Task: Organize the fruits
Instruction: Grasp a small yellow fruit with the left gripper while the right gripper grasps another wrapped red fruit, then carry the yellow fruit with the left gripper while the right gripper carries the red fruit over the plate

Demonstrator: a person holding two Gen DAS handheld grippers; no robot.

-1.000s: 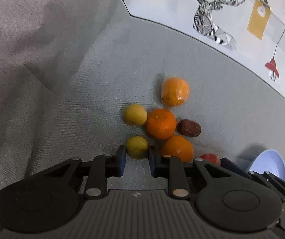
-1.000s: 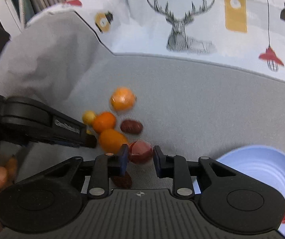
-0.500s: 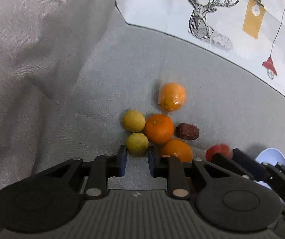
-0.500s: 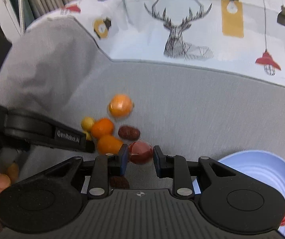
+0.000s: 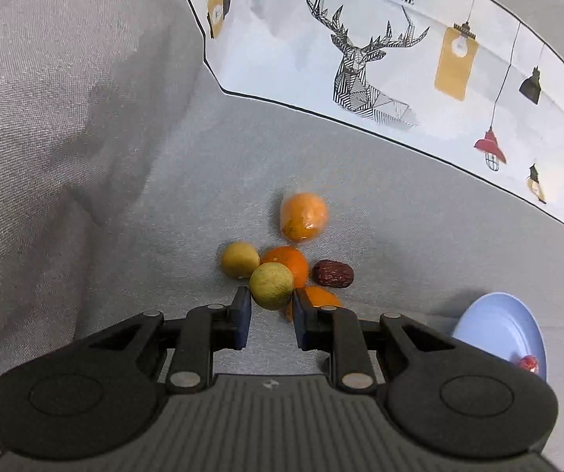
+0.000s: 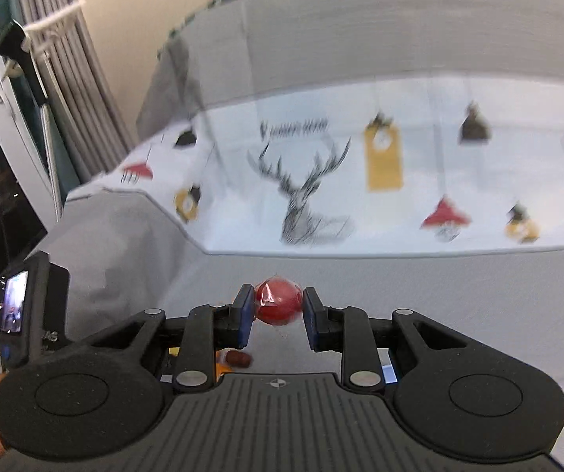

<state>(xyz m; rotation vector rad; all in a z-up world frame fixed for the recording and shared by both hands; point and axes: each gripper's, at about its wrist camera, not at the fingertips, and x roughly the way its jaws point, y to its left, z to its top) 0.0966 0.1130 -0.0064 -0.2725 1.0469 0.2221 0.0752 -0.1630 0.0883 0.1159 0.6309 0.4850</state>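
Observation:
In the left wrist view my left gripper (image 5: pixel 269 308) is shut on a yellow-green round fruit (image 5: pixel 271 286) and holds it above the grey sofa seat. Below it lie a second yellow fruit (image 5: pixel 239 259), an orange (image 5: pixel 289 261), another orange (image 5: pixel 323 297), a wrapped orange (image 5: pixel 303 216) and a dark red date (image 5: pixel 333 273). In the right wrist view my right gripper (image 6: pixel 274 316) is shut on a red wrapped fruit (image 6: pixel 278 306), lifted high. A date (image 6: pixel 238 358) shows under it.
A light blue plate (image 5: pixel 494 328) sits at the right of the sofa seat with a small red item (image 5: pixel 527 362) on it. A printed white cloth (image 5: pixel 360 39) covers the sofa back. The left tool's body (image 6: pixel 26 314) shows at the left in the right wrist view.
Both grippers have risen with their fruits. The left lifted the yellow-green fruit off the seat. The right swung up, so the pile and plate left its view.

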